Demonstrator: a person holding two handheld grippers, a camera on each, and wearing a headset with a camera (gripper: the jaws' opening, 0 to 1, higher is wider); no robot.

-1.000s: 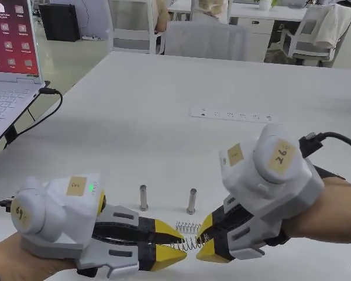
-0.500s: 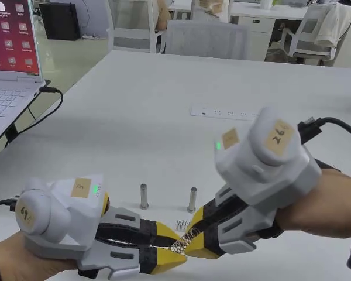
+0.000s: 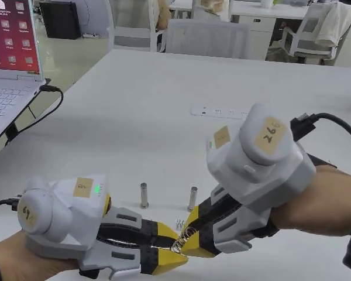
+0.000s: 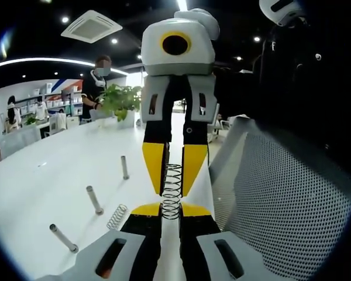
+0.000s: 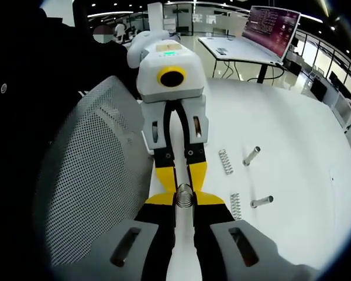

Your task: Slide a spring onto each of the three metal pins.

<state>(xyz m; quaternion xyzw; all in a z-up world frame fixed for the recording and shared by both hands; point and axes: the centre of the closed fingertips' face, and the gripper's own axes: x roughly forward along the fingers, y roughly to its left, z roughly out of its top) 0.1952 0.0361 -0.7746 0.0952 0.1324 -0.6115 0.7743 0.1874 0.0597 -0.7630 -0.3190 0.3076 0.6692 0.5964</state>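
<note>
Fingertips [image 3: 162,230] of the left gripper [image 3: 174,249] pinch one end of the spring [image 4: 171,187]; the right gripper [image 5: 184,200] pinches the other. They meet tip to tip.

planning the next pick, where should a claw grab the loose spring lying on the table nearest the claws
Best guess: grip the loose spring across its coils near one end, coming straight down from above. It lies flat on the table, so both sides are open, and an end grip leaves most length free to slide over an upright pin.
</note>
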